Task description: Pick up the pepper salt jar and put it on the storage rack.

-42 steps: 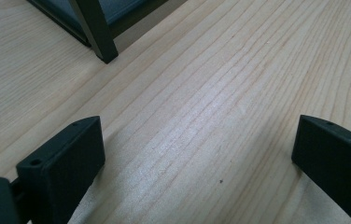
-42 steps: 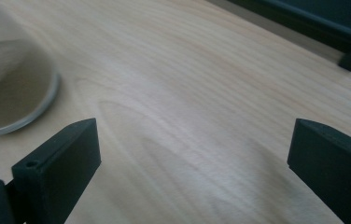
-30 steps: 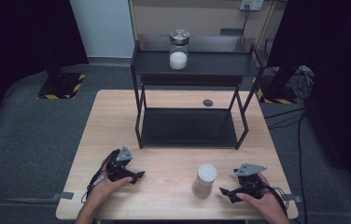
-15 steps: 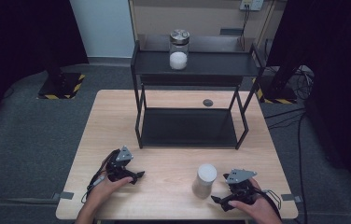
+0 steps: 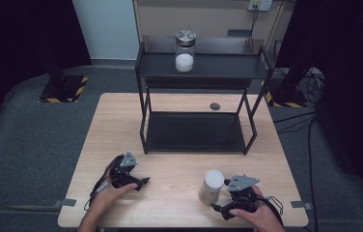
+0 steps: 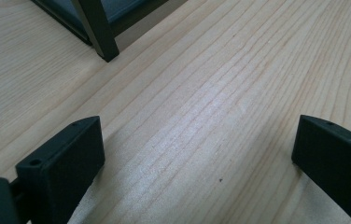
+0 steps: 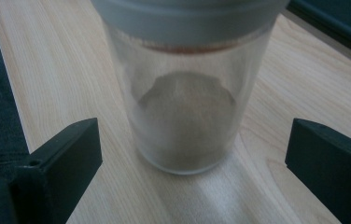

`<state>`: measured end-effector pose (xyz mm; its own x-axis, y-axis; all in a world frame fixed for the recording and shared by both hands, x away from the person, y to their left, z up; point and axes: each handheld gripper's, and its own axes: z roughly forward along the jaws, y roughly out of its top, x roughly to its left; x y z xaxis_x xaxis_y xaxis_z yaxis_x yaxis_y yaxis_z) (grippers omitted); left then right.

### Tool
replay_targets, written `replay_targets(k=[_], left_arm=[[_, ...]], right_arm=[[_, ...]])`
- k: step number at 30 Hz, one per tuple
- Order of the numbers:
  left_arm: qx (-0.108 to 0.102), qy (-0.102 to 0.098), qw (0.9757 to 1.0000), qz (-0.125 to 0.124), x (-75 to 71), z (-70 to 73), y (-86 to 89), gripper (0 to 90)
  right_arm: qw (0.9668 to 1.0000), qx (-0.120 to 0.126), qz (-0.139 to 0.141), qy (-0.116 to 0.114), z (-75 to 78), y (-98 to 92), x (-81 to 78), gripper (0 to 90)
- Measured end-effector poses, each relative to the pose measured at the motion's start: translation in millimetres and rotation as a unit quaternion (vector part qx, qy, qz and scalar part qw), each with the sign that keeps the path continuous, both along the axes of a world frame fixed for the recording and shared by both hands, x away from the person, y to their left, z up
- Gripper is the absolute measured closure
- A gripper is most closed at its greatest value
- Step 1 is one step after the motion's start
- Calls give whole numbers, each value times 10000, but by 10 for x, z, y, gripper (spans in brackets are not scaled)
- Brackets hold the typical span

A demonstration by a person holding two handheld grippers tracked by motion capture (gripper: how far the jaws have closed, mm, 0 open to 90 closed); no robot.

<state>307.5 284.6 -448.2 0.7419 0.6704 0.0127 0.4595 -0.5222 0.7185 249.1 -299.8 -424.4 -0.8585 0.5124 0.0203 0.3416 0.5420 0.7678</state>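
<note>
Pointing at a lidded glass jar, the right tool had its two black jaws spread wide, one on either side of the jar and clear of the glass. The jar stood upright on the table near its front edge, just left of that tool, with a grey lid and a pale brown powder filling its lower part. The left tool rested low over bare wood near the front left of the table, its jaws also wide apart and holding nothing. Behind them stood a black two-tier shelf rack, one of its legs showing in the left gripper view. On its top tier sat a second glass jar holding something white. Grey carpet surrounded the light wooden table.
</note>
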Motion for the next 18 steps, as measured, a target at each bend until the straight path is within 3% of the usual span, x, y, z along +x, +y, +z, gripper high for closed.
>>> replay_targets(k=[12, 18], left_arm=[[-1, 3, 10000, 1, 0, 0, 0, 12], [-1, 2, 10000, 4, -1, 0, 0, 12]], right_arm=[[9995, 309, 16, -51, 18, 28, 14, 66], [9994, 316, 31, -154, 27, 95, 12, 116]])
